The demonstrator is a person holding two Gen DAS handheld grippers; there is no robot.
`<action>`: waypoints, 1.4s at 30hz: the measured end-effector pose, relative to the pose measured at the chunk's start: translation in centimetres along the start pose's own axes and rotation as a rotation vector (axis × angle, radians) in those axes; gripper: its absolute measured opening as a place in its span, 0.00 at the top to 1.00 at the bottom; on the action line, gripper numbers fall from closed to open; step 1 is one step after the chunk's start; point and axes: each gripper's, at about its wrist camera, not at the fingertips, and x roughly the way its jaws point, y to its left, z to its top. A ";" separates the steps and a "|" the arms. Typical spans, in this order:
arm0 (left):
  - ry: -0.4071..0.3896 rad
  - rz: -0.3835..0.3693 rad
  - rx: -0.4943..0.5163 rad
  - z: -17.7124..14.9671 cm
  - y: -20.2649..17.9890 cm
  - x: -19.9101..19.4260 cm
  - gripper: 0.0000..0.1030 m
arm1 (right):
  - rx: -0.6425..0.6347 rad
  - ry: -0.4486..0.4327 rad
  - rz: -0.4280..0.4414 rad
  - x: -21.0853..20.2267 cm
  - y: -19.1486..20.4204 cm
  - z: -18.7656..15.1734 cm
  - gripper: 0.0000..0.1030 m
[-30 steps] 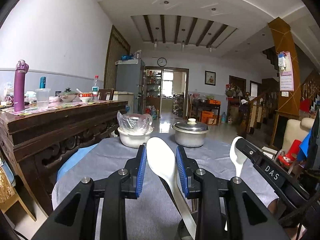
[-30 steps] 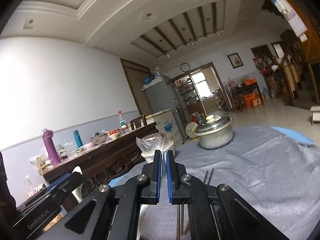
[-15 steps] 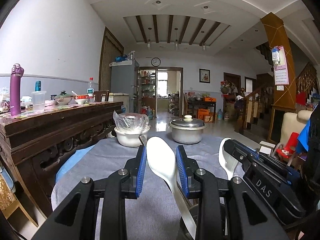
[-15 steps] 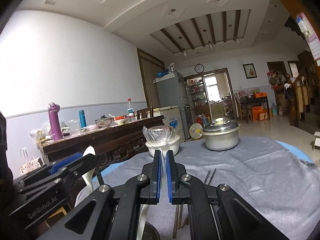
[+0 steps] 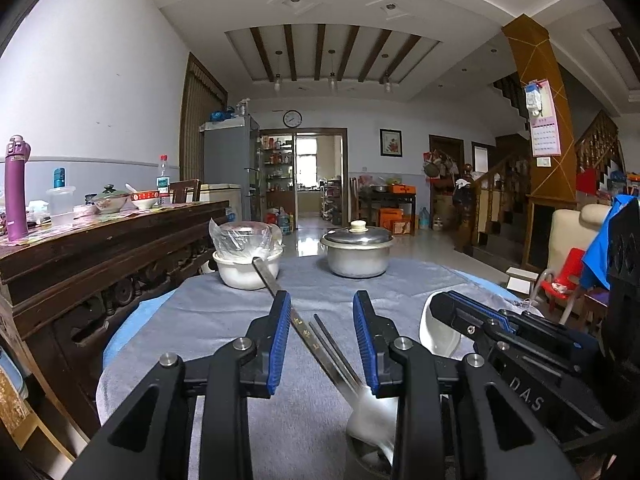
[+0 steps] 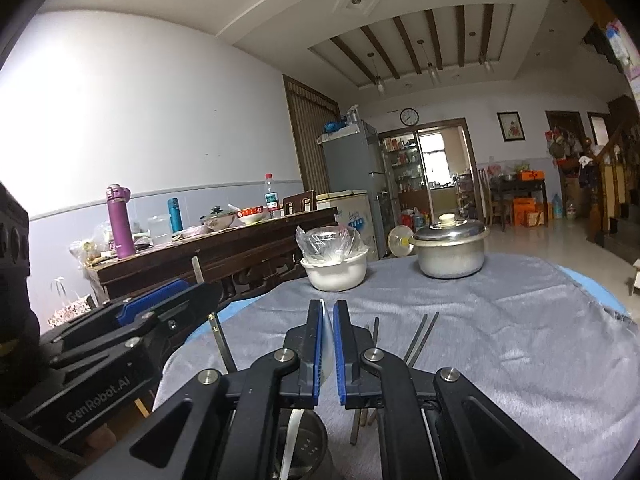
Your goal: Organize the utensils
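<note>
White spoon (image 5: 372,416) blurred over metal holder (image 6: 304,446), chopsticks (image 6: 420,338) flat

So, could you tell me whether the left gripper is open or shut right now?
Open. The left gripper has a wide gap between its blue pads, with only the grey cloth and chopsticks showing between them.

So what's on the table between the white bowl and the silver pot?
Nothing, just bare grey cloth between the white bowl and the lidded pot; both wrist views show it.
</note>
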 end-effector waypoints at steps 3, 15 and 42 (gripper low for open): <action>-0.007 0.001 -0.007 0.3 0.2 -0.4 0.64 | 0.042 0.020 0.015 -0.1 -0.5 0.3 0.93; -0.047 0.077 -0.071 2.4 3.3 -2.1 0.35 | 0.173 0.033 0.000 -1.2 -2.6 1.5 0.77; 0.157 0.198 -0.227 0.0 10.9 1.5 0.23 | 0.349 0.095 -0.137 -1.5 -7.5 0.2 0.51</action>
